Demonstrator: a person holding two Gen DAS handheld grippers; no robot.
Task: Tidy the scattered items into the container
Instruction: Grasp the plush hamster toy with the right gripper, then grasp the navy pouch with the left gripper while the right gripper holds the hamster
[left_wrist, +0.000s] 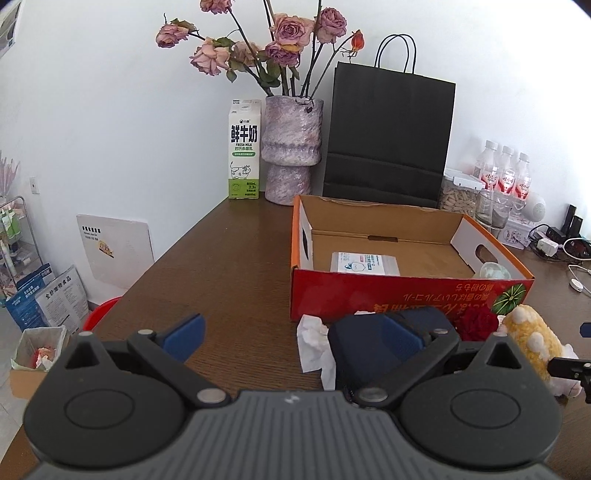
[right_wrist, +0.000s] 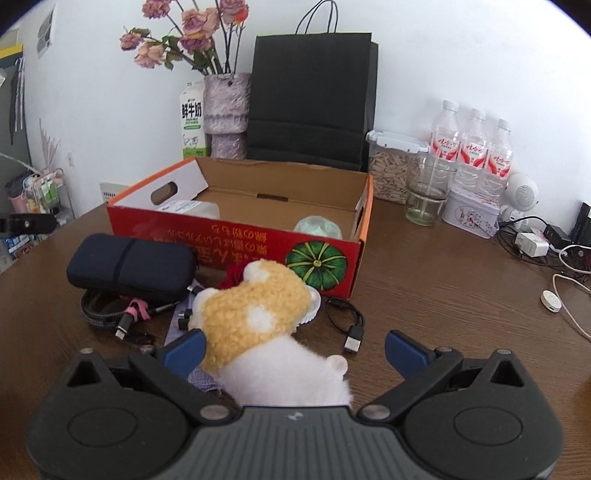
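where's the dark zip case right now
In the right wrist view the dark zip case lies on the table left of the plush toy, before the red cardboard box.

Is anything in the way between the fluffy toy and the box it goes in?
The plush toy sits between the open fingers of the right tool. Ahead stands the box's red front wall, with a red rose against it. The toy must go up over that wall; nothing covers the open top.

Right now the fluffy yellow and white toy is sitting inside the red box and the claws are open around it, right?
Not quite. The fluffy toy is outside the red box, on the table in front of it. The right wrist view shows this. The right gripper is indeed open around it.
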